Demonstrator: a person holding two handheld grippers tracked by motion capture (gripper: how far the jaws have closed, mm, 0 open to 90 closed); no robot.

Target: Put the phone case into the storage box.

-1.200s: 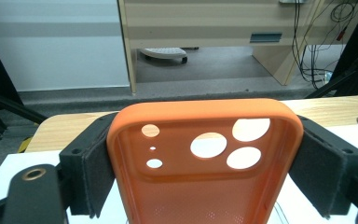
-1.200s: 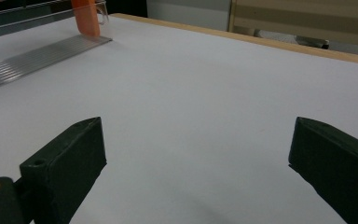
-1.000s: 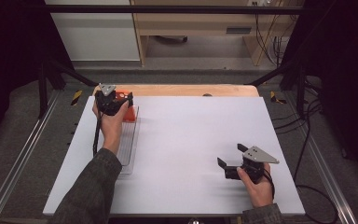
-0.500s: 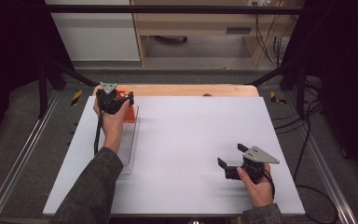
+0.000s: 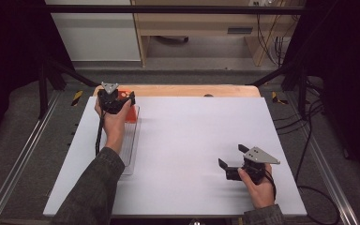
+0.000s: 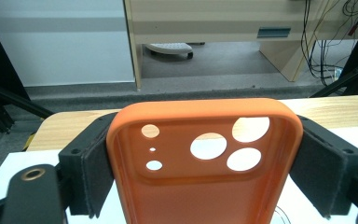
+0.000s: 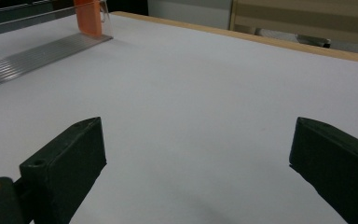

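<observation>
The left gripper, at the counter's far left, has its jaws clamped on the sides of an orange rubbery phone case standing upright in a clear ribbed plastic rack. The right gripper rests low at the near right, jaws wide apart, well clear of it.

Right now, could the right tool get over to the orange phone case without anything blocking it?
Probably yes. The right tool sits open on bare white board, nothing lying between it and the orange phone case. But the left tool already clamps that case.
</observation>
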